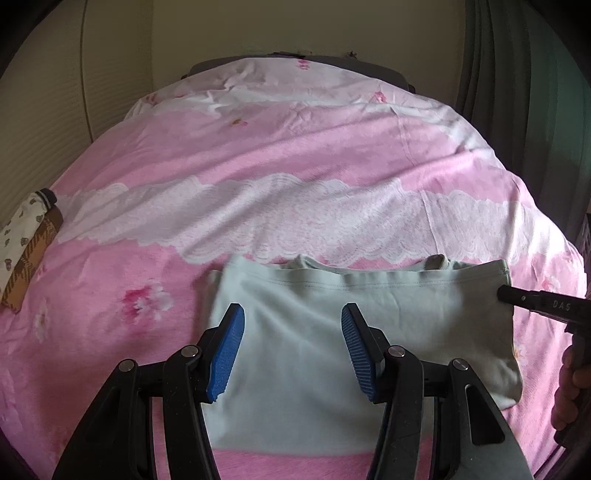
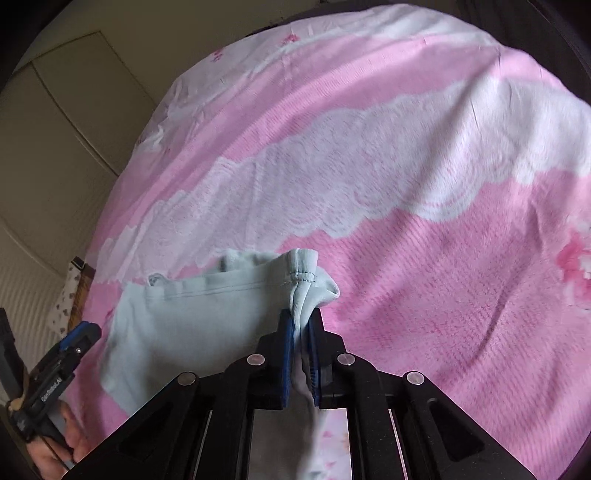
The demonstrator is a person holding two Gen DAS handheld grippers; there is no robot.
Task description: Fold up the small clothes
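Note:
A pale mint-green garment (image 1: pixel 332 332) lies partly folded on the pink bed cover, its hemmed edge at the far side. My left gripper (image 1: pixel 291 317) is open and empty, its blue pads (image 1: pixel 227 350) hovering over the garment's left half. My right gripper (image 2: pixel 300 325) is shut on the garment's (image 2: pixel 207 314) bunched right corner, with cloth pinched between the blue pads (image 2: pixel 287 354). In the left wrist view the right gripper (image 1: pixel 543 302) reaches in at the garment's right edge. In the right wrist view the left gripper (image 2: pixel 79 334) shows at the far left.
The pink and white lace-print bed cover (image 1: pixel 295 166) fills both views. A folded brown-patterned and white printed cloth (image 1: pixel 26 251) lies at the bed's left edge. A beige wall (image 1: pixel 295 26) stands behind and grey curtains (image 1: pixel 524 74) hang at the right.

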